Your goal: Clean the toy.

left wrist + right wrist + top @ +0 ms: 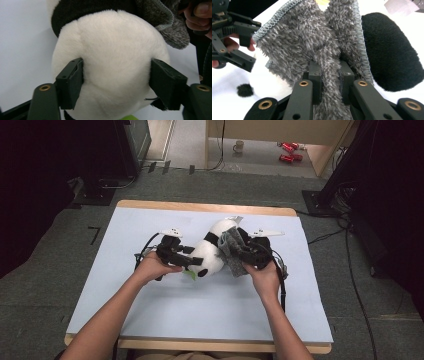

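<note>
Pale blue table [125, 285], plush panda [212, 255] lying on it, perhaps sideways

No text, label, brand, number or sign is showing legibly anywhere in these views.

The bench [150, 310] is evenly lit from overhead with only soft shadows, dark surroundings are seen at both sides, and mild softness with slight close-range blur is noted in both gripper views.
</note>
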Demonstrator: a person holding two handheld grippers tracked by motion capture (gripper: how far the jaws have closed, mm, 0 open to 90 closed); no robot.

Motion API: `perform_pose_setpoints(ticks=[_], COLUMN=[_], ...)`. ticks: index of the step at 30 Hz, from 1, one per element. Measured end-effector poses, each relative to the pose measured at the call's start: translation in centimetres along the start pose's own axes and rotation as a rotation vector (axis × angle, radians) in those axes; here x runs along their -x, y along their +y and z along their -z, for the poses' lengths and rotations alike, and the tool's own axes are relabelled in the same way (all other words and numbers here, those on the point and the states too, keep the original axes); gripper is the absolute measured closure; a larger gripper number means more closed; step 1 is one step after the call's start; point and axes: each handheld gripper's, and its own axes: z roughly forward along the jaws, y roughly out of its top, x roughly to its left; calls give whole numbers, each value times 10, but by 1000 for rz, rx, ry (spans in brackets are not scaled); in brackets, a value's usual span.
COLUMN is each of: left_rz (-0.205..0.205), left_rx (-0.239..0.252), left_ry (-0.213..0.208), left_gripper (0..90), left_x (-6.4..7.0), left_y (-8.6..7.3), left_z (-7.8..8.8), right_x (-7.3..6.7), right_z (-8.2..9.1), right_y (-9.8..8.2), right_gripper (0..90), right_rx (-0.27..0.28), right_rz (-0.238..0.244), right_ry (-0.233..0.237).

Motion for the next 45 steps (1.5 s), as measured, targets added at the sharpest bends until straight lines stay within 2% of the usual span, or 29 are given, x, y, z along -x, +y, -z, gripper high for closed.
perform_pose_setpoints(ticks=[4, 7, 10, 13, 16, 18, 19, 21, 22, 24, 32, 36, 39, 41, 45], left_rz=[-26, -17, 18, 73, 128, 141, 147, 162, 163, 193, 245, 244, 255, 260, 262], left_rx=[-5, 6, 29, 43, 121, 148, 151, 118, 108, 125, 127, 126, 120, 114, 109], left_ry=[51, 73, 55, 38, 21, 24, 43, 59, 59, 50, 51, 54, 51, 54, 51], left_gripper=[528, 654, 696, 715, 723, 723, 723, 723, 721, 719, 704, 703, 703, 703, 703], left_x=[9, 15, 20, 27, 32, 33, 33, 31, 29, 26, 19, 19, 19, 18, 17], left_y=[-3, -7, -14, -16, -14, -13, -15, -21, -24, -26, -24, -25, -25, -27, -28], left_z=[-1, 1, 5, 11, 22, 26, 25, 20, 17, 16, 19, 19, 19, 18, 18], right_x=[-1, -2, -4, -8, -15, -18, -20, -25, -28, -36, -73, -87, -98, -101, -99], right_z=[-1, -1, 2, 5, 11, 17, 21, 26, 27, 28, 6, -6, -20, -28, -34], right_y=[0, 0, 2, 5, 10, 14, 16, 19, 20, 19, 3, -5, -13, -19, -27], right_gripper=[781, 781, 782, 784, 786, 786, 786, 787, 788, 788, 788, 791, 792, 795, 797], right_rx=[-8, -8, -3, 5, 31, 56, 66, 83, 86, 76, 10, -4, -41, -45, -29], right_rz=[-1, -1, 2, 11, 21, 19, 18, 17, 21, 33, 107, 138, 179, 200, 212], right_ry=[-1, 2, 11, 26, 39, 45, 51, 72, 81, 96, 159, 172, 165, 161, 178])
